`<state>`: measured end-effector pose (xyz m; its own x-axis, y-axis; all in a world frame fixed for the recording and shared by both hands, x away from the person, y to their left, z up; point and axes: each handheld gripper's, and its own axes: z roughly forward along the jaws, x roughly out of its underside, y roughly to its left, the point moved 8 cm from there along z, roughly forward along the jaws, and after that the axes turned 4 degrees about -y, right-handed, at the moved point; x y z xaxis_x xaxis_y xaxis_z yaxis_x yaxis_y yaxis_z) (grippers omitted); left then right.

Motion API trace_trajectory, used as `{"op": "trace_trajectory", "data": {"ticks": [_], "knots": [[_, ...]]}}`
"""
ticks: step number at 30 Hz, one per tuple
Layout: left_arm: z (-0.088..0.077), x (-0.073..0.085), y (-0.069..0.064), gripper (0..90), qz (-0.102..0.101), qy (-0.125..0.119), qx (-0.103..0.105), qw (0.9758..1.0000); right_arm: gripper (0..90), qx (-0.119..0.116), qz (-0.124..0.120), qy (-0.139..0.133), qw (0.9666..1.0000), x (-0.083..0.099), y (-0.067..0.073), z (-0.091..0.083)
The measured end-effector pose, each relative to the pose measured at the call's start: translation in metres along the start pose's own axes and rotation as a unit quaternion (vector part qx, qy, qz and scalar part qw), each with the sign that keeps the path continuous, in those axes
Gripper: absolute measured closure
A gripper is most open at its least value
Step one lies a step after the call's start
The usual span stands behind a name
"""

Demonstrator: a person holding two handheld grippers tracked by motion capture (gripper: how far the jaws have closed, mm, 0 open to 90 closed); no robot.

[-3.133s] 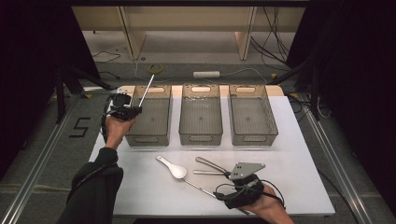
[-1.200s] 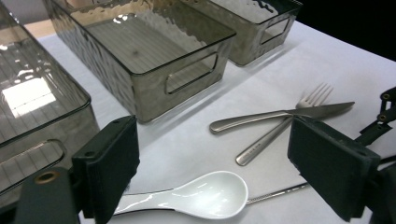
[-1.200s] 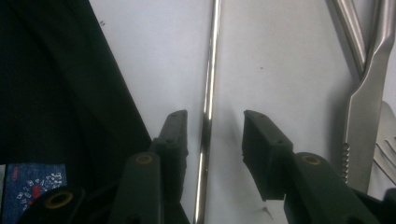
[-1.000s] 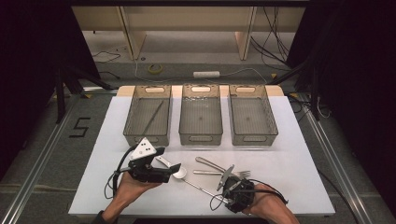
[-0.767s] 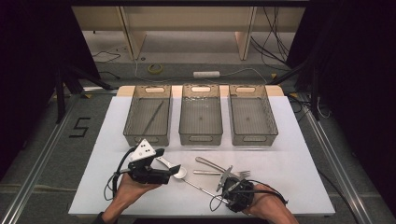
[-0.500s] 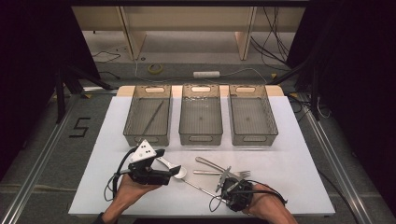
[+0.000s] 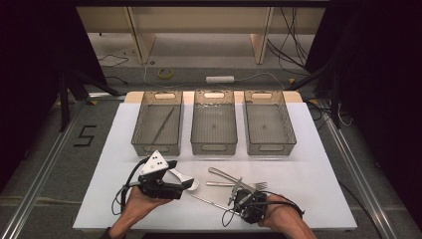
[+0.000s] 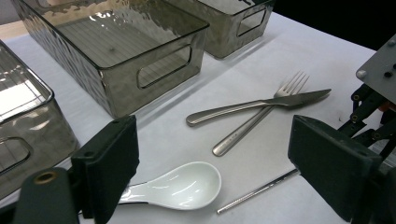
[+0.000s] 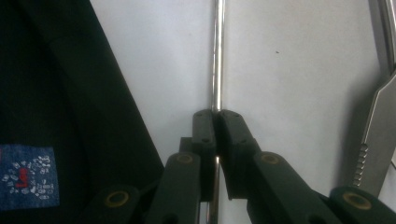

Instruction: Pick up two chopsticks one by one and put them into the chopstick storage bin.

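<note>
White counter [image 7: 318,164] on a grey floor, dark curtains both sides, pale wooden furniture legs and loose cables behind. Three smoked clear bins in a row at the far half: left bin [image 7: 158,123] holds one thin metal rod lying diagonal, middle bin [image 7: 214,122] and right bin [image 7: 269,122] look bare. Near edge: right gripper [image 9: 215,113] is clamped on a thin steel chopstick [image 9: 217,56]; its jaws have just been closing and now pinch the rod between the pads, nearly together. In the high view the chopstick [image 7: 209,201] lies flat on the counter, long axis diagonal, free end pointing up-left toward the spoon, other end under the right gripper [image 7: 247,203]. In the right gripper view it runs straight along the jaws' line, away from the camera. Left gripper [image 7: 185,184] hovers just left, jaws wide apart, nothing pinched; a white ceramic spoon [image 8: 180,185] lies between them on the counter, bowl toward the cutlery, handle behind the left jaw. Knife [image 8: 261,106] and fork [image 8: 261,119] cross each other just beyond, near the middle bin, knife on top.
</note>
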<state>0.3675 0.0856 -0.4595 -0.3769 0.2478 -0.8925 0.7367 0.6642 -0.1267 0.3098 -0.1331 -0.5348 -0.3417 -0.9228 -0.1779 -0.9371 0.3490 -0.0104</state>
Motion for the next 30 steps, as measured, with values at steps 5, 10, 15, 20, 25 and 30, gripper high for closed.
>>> {"op": "trace_trajectory", "data": {"ticks": [5, 10, 15, 20, 25, 30], "knots": [[0.002, 0.002, -0.004, 15.9, 0.006, 0.009, 0.011, 0.9999, 85.8, 0.0, -0.022, -0.004, 0.9997, 0.0, 0.0, -0.001], [0.008, 0.007, -0.014, 16.3, 0.022, 0.034, 0.035, 0.9986, 85.9, -0.001, -0.028, -0.013, 0.9995, 0.002, -0.003, -0.008], [0.016, 0.011, -0.03, 16.3, 0.046, 0.057, 0.054, 0.9958, 85.9, 0.0, -0.03, -0.038, 0.9988, -0.001, -0.003, -0.021], [0.024, 0.015, -0.046, 16.3, 0.076, 0.083, 0.078, 0.9906, 85.9, -0.005, -0.046, -0.054, 0.9975, -0.006, -0.002, -0.03], [0.029, 0.016, -0.056, 16.3, 0.099, 0.105, 0.092, 0.9852, 85.9, -0.012, -0.056, -0.062, 0.9964, -0.013, 0.002, -0.036], [0.034, 0.019, -0.062, 18.8, 0.118, 0.123, 0.102, 0.9801, 85.9, -0.005, -0.063, -0.07, 0.9956, -0.02, 0.0, -0.04]]}}
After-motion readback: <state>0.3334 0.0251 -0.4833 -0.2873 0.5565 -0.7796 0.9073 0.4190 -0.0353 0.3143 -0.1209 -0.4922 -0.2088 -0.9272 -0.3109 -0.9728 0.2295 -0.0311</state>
